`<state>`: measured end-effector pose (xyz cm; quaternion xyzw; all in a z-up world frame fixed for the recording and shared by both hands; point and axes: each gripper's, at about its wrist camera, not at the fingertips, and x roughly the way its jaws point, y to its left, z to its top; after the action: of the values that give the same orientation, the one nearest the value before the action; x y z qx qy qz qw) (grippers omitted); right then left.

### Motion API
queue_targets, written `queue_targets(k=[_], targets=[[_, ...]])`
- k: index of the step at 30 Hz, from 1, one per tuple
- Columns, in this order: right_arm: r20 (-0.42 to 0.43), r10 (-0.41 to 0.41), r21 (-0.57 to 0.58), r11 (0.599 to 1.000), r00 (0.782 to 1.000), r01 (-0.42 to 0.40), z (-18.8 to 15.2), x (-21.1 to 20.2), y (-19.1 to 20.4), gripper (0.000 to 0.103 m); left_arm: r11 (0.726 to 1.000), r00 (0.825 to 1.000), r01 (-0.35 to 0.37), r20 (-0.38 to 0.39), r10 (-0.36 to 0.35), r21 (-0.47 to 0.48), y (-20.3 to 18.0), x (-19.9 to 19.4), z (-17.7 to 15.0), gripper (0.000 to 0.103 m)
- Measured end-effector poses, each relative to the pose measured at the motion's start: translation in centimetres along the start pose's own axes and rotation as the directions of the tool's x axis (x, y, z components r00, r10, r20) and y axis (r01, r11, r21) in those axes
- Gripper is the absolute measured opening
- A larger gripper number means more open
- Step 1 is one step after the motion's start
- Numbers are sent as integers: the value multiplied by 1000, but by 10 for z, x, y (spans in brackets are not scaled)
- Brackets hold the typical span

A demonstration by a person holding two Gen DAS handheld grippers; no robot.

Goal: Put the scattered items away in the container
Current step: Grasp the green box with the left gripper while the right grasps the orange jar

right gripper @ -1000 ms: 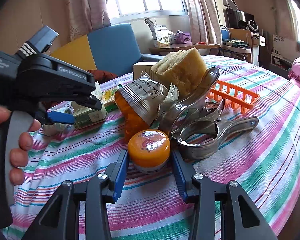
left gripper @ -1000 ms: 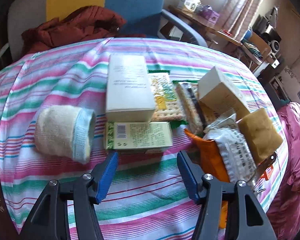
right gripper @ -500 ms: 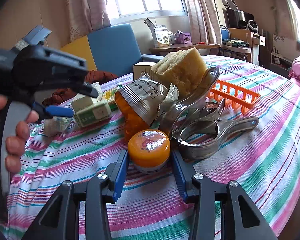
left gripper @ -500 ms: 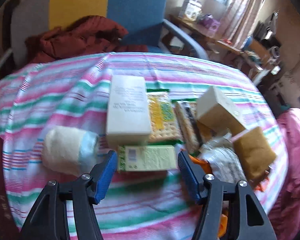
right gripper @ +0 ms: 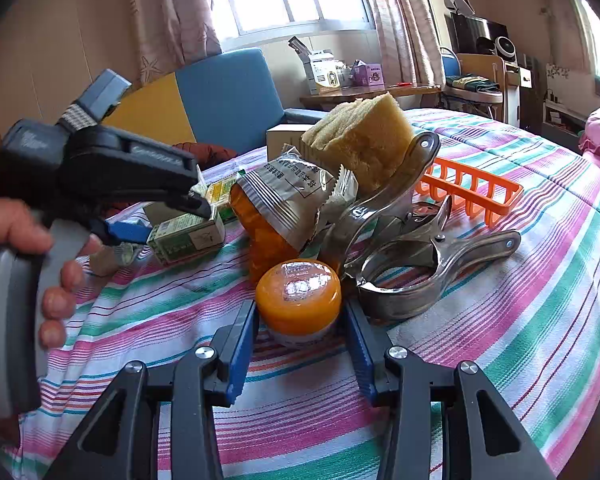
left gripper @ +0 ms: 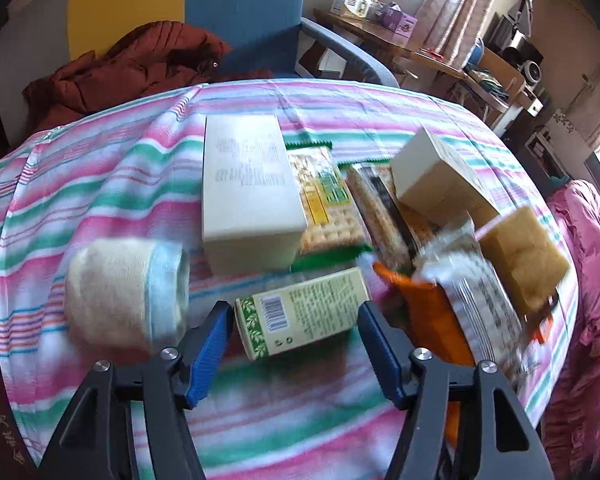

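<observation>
A small green box (left gripper: 304,316) lies slightly askew on the striped tablecloth between the blue pads of my left gripper (left gripper: 296,316), whose jaws are closing and touch both its ends. From the right wrist view the left gripper (right gripper: 172,224) and the hand holding it reach down over the green box (right gripper: 186,236). My right gripper (right gripper: 300,320) is shut on an orange-lidded jar (right gripper: 298,296) that stands on the cloth. The orange basket (right gripper: 472,190) lies behind the pile, at the right.
Around the green box lie a rolled sock (left gripper: 128,288), a white carton (left gripper: 248,184), cracker packs (left gripper: 324,200), a beige box (left gripper: 440,176), a sponge (right gripper: 364,140) and a snack packet (right gripper: 288,200). Metal clamps (right gripper: 420,256) sit beside the jar. A chair with a red jacket (left gripper: 132,68) stands behind the table.
My left gripper came down around the green box and narrowed onto it; the box now sits tilted relative to the white carton. The right gripper and jar have not moved.
</observation>
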<state>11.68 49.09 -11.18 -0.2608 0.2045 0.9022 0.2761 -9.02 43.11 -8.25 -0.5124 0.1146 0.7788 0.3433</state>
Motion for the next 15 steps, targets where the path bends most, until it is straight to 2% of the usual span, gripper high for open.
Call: queue_targets(k=[1, 2, 4, 5, 7, 9, 11, 15], targets=[[0, -1, -1, 1000, 1000, 1, 0, 0, 1, 45, 1000, 1000, -2, -17, 3, 11, 0, -1, -8, 47], [1, -2, -2, 1000, 1000, 2, 0, 0, 1, 45, 1000, 999, 2, -42, -1, 19, -2, 1, -17, 46], [2, -4, -2, 1000, 1000, 4, 0, 1, 2, 45, 999, 998, 47, -53, -46, 17, 1, -5, -37, 46], [2, -4, -2, 1000, 1000, 4, 0, 1, 2, 45, 998, 998, 63, -31, -62, 25, 3, -12, -44, 46], [2, -2, 0, 1000, 1000, 2, 0, 1, 2, 45, 995, 997, 65, 29, -67, 70, 1, -28, -49, 53], [3, -2, 0, 1000, 1000, 2, 0, 0, 2, 45, 990, 994, 31, 96, -44, 135, -3, -41, -48, 62], [3, -2, 0, 1000, 1000, 2, 0, 0, 2, 45, 980, 992, -5, 124, -20, 198, -9, -44, -40, 62], [3, -1, 1, 1000, 1000, 1, 0, 0, 2, 45, 935, 995, -67, 97, 35, 349, -18, -26, -20, 62]])
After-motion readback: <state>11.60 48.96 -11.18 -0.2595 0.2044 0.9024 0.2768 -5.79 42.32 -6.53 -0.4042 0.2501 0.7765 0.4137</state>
